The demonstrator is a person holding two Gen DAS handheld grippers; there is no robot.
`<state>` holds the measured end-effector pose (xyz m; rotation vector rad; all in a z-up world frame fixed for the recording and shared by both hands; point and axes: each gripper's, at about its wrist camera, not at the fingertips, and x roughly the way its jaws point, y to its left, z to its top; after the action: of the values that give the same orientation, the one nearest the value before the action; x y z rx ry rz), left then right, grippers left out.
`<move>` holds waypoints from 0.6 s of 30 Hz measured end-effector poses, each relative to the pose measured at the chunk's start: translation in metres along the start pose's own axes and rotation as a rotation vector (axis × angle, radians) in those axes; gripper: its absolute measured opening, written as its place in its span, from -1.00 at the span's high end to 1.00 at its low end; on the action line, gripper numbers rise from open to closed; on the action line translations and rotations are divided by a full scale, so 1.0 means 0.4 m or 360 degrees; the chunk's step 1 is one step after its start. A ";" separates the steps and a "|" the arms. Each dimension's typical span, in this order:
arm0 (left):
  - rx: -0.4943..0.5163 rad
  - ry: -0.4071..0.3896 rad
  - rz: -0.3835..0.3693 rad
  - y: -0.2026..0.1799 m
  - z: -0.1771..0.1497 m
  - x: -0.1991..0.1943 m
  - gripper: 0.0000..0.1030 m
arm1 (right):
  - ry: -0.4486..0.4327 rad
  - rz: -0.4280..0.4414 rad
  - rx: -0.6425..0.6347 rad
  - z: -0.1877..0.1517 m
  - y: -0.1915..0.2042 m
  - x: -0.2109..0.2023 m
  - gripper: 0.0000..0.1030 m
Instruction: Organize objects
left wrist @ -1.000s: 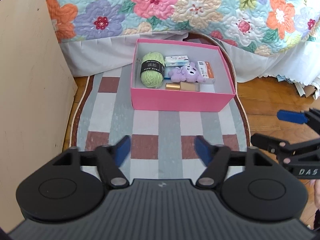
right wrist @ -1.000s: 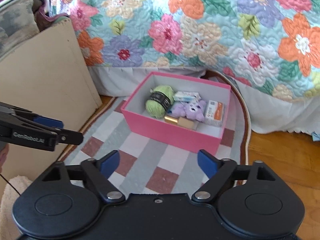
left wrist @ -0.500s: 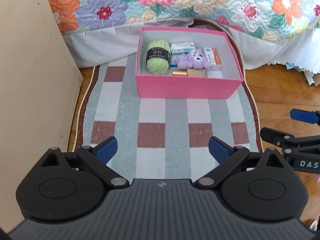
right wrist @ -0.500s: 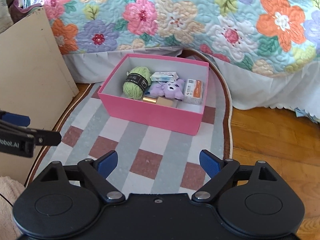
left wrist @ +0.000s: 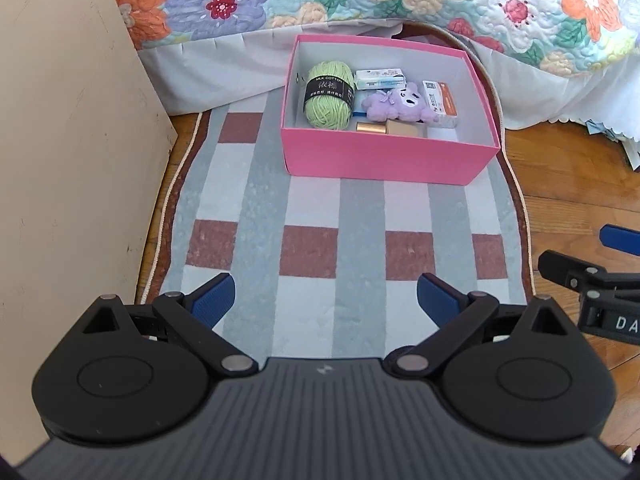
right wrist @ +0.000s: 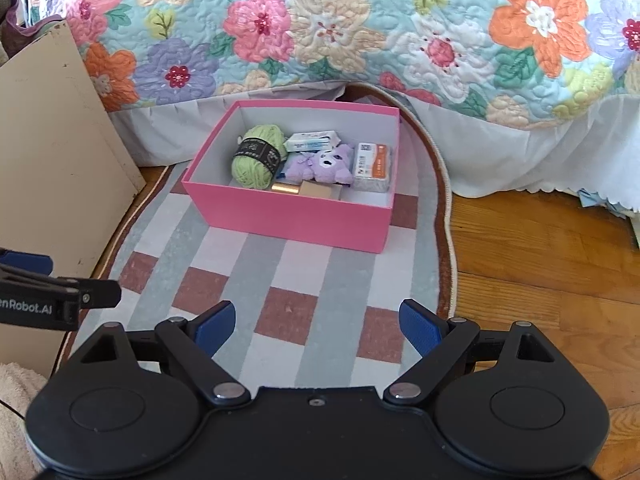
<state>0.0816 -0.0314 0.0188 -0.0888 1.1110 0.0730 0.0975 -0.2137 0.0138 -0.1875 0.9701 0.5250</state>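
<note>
Standing on the checked grey, white and brown rug (left wrist: 312,216), the open pink cardboard box (left wrist: 384,156) holds a green yarn ball with a black band (left wrist: 329,94), a purple plush bear (left wrist: 394,106), a white and blue carton (left wrist: 379,79), a white and orange packet (left wrist: 440,102) and a gold tube (left wrist: 371,127) (the tube lies against the near wall). The left gripper (left wrist: 325,302) hovers over the rug well short of the box, its blue-padded jaws spread wide with nothing between them. The right gripper (right wrist: 316,322) hangs likewise apart and empty, beside a beige board (right wrist: 52,160) and the floral quilt (right wrist: 360,24).
</note>
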 end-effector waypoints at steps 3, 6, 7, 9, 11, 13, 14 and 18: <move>0.0001 -0.0003 0.0009 0.000 -0.007 0.000 -0.92 | 0.0009 0.0006 0.0016 -0.001 -0.002 0.000 -0.78; 0.0007 0.0007 0.0022 -0.001 -0.014 0.003 -0.92 | 0.0016 0.0002 0.0009 -0.003 -0.001 -0.001 -0.78; 0.0005 0.0011 0.0022 0.000 -0.016 0.004 -0.92 | 0.0019 -0.0004 0.0006 -0.003 0.000 -0.001 -0.78; -0.0001 0.0020 0.0021 0.001 -0.020 0.006 -0.92 | 0.0025 -0.0018 0.0008 -0.005 0.004 -0.004 -0.78; -0.0003 0.0025 0.0036 0.002 -0.026 0.007 -0.92 | 0.0031 -0.0047 0.0033 -0.007 0.007 -0.012 -0.78; -0.0006 0.0030 0.0061 0.003 -0.031 0.009 -0.92 | 0.0020 -0.0044 0.0030 -0.010 0.014 -0.023 -0.78; -0.0010 0.0031 0.0059 0.006 -0.032 0.009 -0.92 | 0.0016 -0.0040 0.0025 -0.012 0.018 -0.028 -0.78; -0.0043 0.0034 0.0040 0.017 -0.038 0.007 -0.92 | 0.0005 -0.0024 0.0027 -0.013 0.022 -0.037 -0.78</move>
<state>0.0687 -0.0261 0.0093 -0.0998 1.1330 0.1100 0.0825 -0.2132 0.0237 -0.1806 0.9754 0.5024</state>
